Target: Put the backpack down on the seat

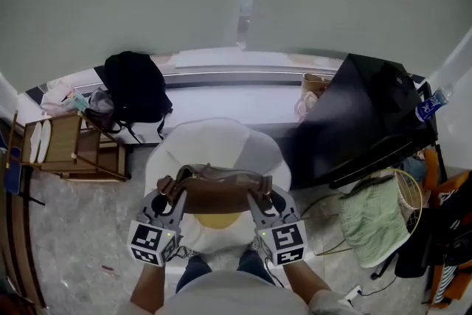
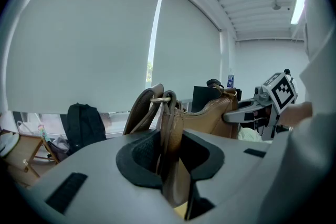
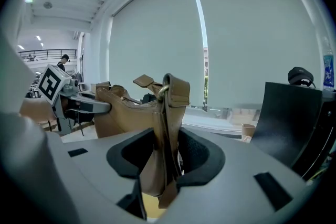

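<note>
A brown leather backpack (image 1: 217, 192) hangs stretched between my two grippers, just above a round white seat (image 1: 221, 144). My left gripper (image 1: 168, 193) is shut on the bag's left end, where a strap and a metal ring stick up between the jaws (image 2: 169, 113). At the other end my right gripper (image 1: 259, 195) is shut on the bag, with a strap tab and ring showing (image 3: 167, 107). A yellow patch (image 1: 217, 219) shows under the bag. Each gripper view shows the other gripper across the bag: the right gripper (image 2: 247, 113) and the left gripper (image 3: 86, 105).
A black backpack (image 1: 135, 88) leans on the window sill at the back left, beside a wooden rack (image 1: 70, 147). A black panel (image 1: 361, 122) slopes at the right, with a wire basket holding green cloth (image 1: 372, 214) in front of it. A bottle (image 1: 431, 103) stands far right.
</note>
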The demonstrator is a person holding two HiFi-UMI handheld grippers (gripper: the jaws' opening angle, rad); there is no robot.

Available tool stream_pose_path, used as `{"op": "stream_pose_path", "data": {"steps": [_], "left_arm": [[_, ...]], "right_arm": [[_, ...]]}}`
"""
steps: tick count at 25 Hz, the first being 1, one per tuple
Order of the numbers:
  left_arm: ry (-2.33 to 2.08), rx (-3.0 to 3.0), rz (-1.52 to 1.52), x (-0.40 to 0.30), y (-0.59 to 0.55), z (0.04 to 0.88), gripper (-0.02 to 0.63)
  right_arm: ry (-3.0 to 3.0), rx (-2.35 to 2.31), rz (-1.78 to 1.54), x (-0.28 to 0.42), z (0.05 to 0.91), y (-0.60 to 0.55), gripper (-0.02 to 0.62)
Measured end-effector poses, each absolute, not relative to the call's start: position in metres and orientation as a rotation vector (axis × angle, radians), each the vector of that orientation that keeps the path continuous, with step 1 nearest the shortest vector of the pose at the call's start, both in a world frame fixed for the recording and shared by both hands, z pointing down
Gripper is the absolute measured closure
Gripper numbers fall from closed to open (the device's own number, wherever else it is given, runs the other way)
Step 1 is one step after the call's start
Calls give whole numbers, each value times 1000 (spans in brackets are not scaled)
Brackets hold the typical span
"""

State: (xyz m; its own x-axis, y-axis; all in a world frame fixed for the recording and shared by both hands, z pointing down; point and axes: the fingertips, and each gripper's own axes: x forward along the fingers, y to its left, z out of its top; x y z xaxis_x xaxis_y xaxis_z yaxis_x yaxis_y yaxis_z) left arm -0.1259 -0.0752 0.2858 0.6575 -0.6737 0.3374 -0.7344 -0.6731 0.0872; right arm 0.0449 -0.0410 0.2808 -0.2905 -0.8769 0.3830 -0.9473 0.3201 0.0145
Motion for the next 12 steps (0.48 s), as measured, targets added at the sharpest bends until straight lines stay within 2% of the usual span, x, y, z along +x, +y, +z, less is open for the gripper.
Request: {"op": "stream_pose_path", "data": {"steps": [12], "left_arm": [[-1108,2594,443,-129,-108,346,503]], "right_arm": [[-2231,1595,396,43,341,-78,434]]}}
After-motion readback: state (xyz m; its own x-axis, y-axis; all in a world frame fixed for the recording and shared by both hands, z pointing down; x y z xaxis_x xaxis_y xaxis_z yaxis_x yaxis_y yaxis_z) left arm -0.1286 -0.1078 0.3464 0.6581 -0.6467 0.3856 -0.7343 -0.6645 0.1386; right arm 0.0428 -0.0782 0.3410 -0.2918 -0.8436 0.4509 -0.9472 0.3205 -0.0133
